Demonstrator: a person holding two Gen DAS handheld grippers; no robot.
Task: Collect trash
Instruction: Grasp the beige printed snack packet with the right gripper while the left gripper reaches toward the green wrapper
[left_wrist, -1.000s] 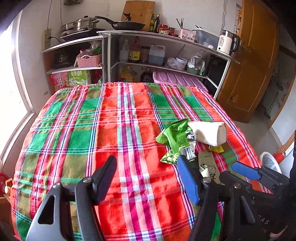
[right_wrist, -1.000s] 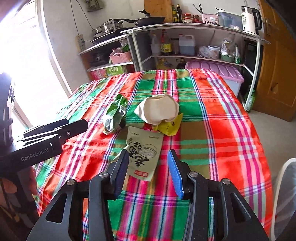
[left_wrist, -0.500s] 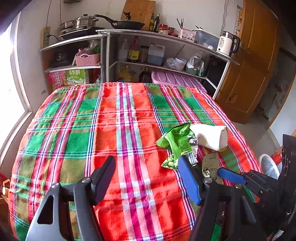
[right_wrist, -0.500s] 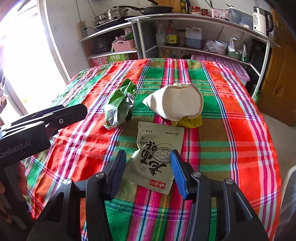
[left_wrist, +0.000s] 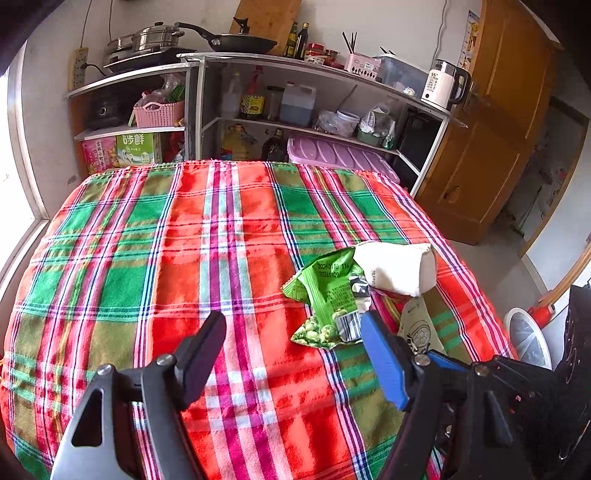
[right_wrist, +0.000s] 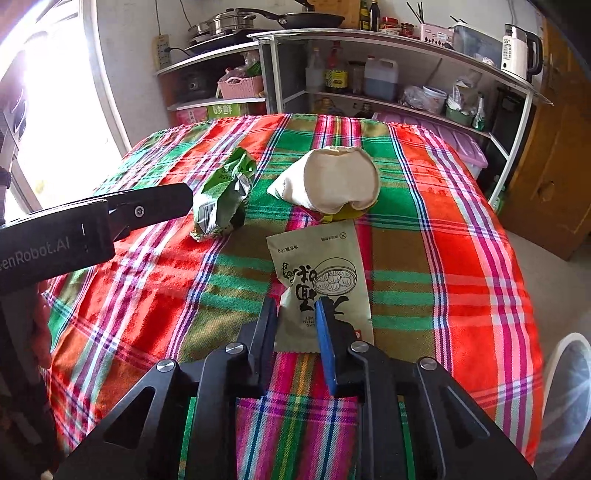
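Note:
On the plaid tablecloth (right_wrist: 443, 240) lie a crumpled green snack bag (right_wrist: 221, 195), a white cloth pouch (right_wrist: 332, 181) on a yellow wrapper (right_wrist: 351, 213), and a flat beige packet (right_wrist: 325, 266) with black print. My right gripper (right_wrist: 295, 306) is closing its jaws on the packet's near edge, which puckers between the pads. My left gripper (left_wrist: 293, 321) hovers low over the cloth with jaws opening and nothing between them. The green snack bag (left_wrist: 328, 291) lies just beyond its blue finger (left_wrist: 384, 358), with the pouch (left_wrist: 399, 267) behind.
Beyond the table's far edge stand metal shelves (left_wrist: 207, 92) with bottles, pans and a kettle (left_wrist: 443, 85), and a purple bin (left_wrist: 340, 157). A wooden door (left_wrist: 498, 129) is at the right. A white round object (left_wrist: 528, 343) sits on the floor past the right edge.
My right gripper has come forward over the beige packet and its jaws have narrowed onto it. The left gripper has spread slightly and barely shifted.

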